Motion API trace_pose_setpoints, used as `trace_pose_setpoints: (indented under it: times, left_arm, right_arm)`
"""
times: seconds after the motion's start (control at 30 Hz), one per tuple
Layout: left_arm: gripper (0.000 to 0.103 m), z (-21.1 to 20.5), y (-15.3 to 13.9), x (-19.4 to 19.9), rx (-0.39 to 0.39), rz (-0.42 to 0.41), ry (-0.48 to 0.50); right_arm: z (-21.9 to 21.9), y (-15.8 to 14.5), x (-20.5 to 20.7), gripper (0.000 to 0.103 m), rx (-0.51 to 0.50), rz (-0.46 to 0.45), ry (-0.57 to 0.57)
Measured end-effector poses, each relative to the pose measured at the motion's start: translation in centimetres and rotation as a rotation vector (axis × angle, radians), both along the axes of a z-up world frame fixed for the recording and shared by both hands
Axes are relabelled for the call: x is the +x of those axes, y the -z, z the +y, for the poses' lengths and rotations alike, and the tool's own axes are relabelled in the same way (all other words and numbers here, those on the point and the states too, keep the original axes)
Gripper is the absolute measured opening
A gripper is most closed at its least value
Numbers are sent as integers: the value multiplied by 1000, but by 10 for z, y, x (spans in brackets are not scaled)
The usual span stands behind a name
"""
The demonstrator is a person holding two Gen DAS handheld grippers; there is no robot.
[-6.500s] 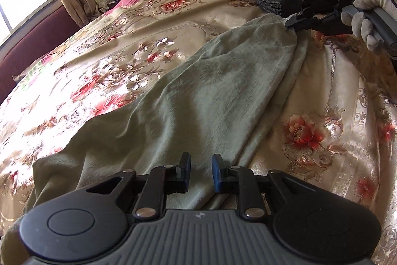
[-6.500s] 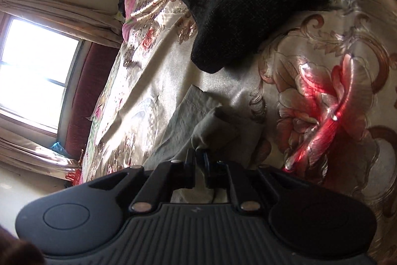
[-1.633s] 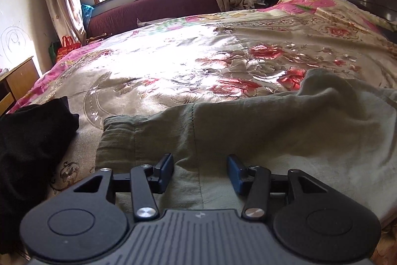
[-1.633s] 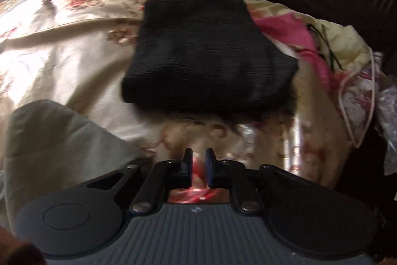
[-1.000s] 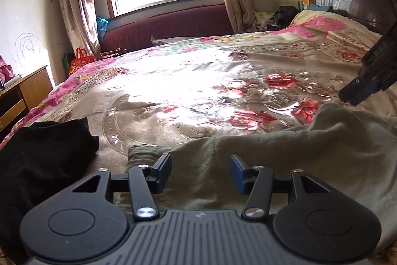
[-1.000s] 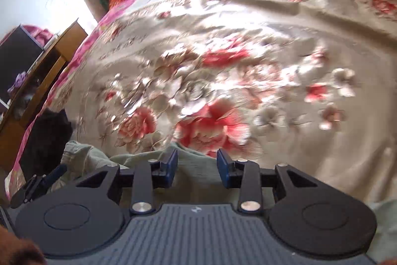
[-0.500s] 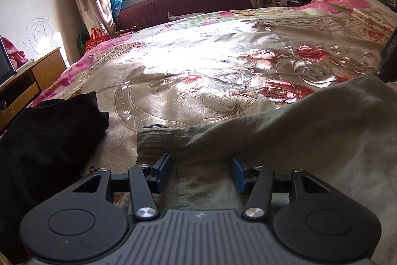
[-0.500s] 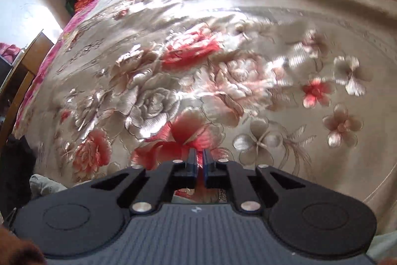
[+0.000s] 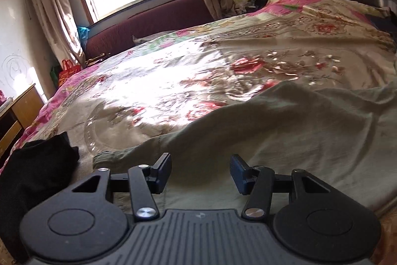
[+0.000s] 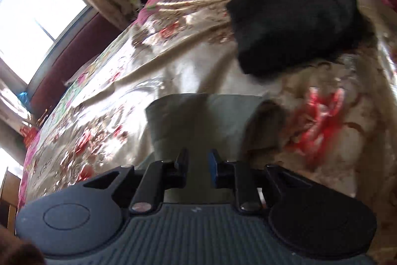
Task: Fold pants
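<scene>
Olive-green pants (image 9: 285, 131) on floral bedspread (image 9: 173, 81), under left claw (image 9: 200, 171) and right claw (image 10: 197, 164), both apart; no legible writing.

Pants (image 9: 285, 140) beyond right edge

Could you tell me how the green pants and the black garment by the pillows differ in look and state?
The green pants are pale grey-green, while the black garment is very dark. The pants lie long and loose with one leg end near the right gripper; the black garment sits as a compact folded bundle. The pants lie lower on the bedspread; the black garment is nearer the pillows. Both rest on the floral bedspread, ungripped.
</scene>
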State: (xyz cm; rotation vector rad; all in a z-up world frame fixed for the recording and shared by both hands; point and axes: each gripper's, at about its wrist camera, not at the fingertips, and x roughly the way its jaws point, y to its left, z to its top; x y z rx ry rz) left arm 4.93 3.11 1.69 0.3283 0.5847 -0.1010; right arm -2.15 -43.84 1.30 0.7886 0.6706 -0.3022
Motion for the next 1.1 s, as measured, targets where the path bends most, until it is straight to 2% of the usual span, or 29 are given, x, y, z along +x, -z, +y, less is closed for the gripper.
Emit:
trace_pose_setpoints:
  times: [0.1,0.17,0.23,0.4,0.53,0.6,0.7,0.73,0.77,0.87,0.97,1.1]
  left_arm:
    - [66,-35,-5,-3,2,9,88]
    - [66,-55,-12,-7,13,2,140]
    - [66,-72,-18,-12,41,-11,187]
    - [67,-103,-26,-17,89,-6,272]
    - [67,-125,-21,-12,74,27,327]
    - [67,-136,-14,-9,74,54,339]
    - [67,-147,-5,-7,92,82,352]
    - [67,-149,-4,-9,101,87,359]
    - [67,-151,-2,-12,110,88,366]
    - [67,-151,1,-16,119,96,386]
    - [67,-152,9,-17,110,117,394]
    - [67,-156,25,-20,125,131,397]
  right_arm:
    - [-25,21,-10,28,150,-60,65]
    - [-36,33,-7,30,255,-131,77]
    - [-43,42,2,33,321,-163,93]
    - [-61,56,22,33,352,-208,118]
    - [-80,72,38,33,459,-256,127]
    - [-82,80,50,33,504,-249,129]
    - [-83,89,62,23,538,-249,158]
    - [-84,88,59,5,545,-258,180]
    - [-87,86,54,5,552,-283,199]
    - [-91,59,26,5,480,-377,242]
    - [-85,25,-5,5,276,-444,256]
    - [-80,29,-15,5,150,-283,274]
